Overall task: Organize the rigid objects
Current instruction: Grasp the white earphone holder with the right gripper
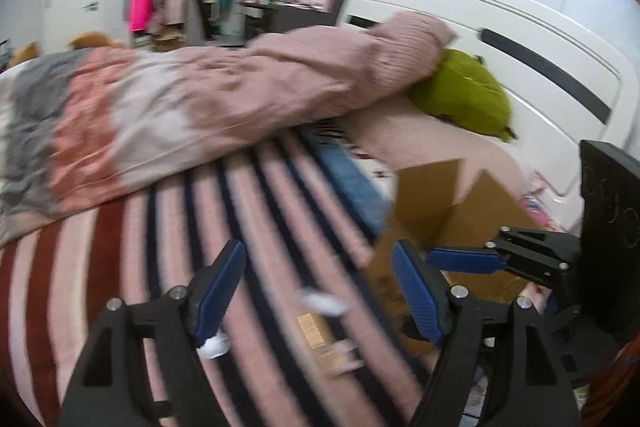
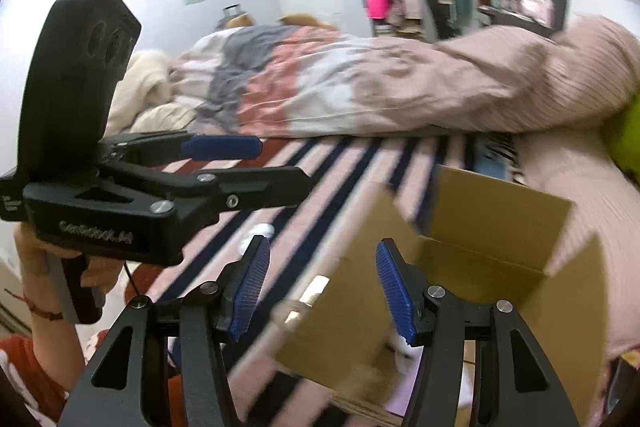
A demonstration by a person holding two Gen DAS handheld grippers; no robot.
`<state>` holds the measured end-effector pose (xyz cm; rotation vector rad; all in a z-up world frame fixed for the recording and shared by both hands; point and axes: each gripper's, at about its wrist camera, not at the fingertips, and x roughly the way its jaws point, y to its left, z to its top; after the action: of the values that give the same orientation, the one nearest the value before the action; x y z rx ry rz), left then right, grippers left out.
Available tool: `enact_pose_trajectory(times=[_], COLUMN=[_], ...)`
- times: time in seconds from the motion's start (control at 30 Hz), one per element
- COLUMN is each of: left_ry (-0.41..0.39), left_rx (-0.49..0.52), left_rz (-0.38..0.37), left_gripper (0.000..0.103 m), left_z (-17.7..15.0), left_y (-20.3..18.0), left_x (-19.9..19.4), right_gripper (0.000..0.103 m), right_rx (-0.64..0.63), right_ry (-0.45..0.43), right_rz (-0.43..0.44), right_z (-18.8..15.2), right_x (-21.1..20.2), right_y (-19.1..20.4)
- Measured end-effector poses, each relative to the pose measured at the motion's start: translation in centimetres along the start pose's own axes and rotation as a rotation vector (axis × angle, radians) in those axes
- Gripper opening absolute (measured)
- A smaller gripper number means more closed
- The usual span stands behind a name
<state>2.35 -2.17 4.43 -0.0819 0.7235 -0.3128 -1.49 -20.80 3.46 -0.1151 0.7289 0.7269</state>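
Note:
An open cardboard box (image 1: 468, 215) (image 2: 492, 267) stands on the striped blanket (image 1: 168, 239), flaps up. My left gripper (image 1: 318, 291) is open above the blanket just left of the box. Beneath its gap lie a small white item (image 1: 324, 303) and a tan carton (image 1: 320, 343), both blurred; another white piece (image 1: 216, 347) shows under its left finger. My right gripper (image 2: 324, 289) is open over the box's near left flap, nothing pinched. A pale item (image 2: 400, 351) lies low by its right finger. Each gripper shows in the other's view: the left gripper (image 2: 280, 165), the right gripper (image 1: 472, 259).
A rumpled pink, grey and white duvet (image 1: 180, 99) is heaped across the bed behind the blanket. A green cushion (image 1: 464, 99) rests against the white headboard (image 1: 520, 39). A person's hand (image 2: 36, 259) holds the left gripper's handle. Shelves and clutter fill the far wall.

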Motion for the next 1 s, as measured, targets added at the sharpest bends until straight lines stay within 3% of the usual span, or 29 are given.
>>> enact_pose_trajectory(times=[0.13, 0.37, 0.6, 0.8, 0.83, 0.9, 1.0], left_ry=[-0.003, 0.046, 0.078, 0.083, 0.085, 0.09, 0.093], left_rx=[-0.074, -0.204, -0.235, -0.239, -0.236, -0.232, -0.228], left_rz=[0.106, 0.133, 0.189, 0.208, 0.212, 0.215, 0.203], left_gripper=[0.073, 0.073, 0.073, 0.073, 0.073, 0.073, 0.073], left_z=[-2.9, -7.5, -9.0, -9.1, -9.1, -9.1, -9.0], left_y=[5.4, 12.3, 13.6, 13.9, 13.9, 13.9, 13.5], left_x=[-1.1, 1.0, 2.3, 2.4, 2.5, 2.6, 2.5], right_gripper=[0.052, 0.056, 0.058, 0.058, 0.054, 0.026, 0.026], right_rx=[-0.063, -0.103, -0.019, 0.0, -0.006, -0.049, -0.073], right_ry=[0.045, 0.167, 0.267, 0.262, 0.26, 0.255, 0.252], right_rz=[0.073, 0.146, 0.141, 0.1, 0.094, 0.058, 0.057], right_z=[0.5, -0.7, -2.4, -2.6, -2.6, -2.7, -2.8], right_x=[3.7, 11.3, 20.0, 23.3, 23.6, 23.7, 23.1], right_y=[4.2, 7.8, 7.2, 7.3, 7.3, 7.7, 7.9])
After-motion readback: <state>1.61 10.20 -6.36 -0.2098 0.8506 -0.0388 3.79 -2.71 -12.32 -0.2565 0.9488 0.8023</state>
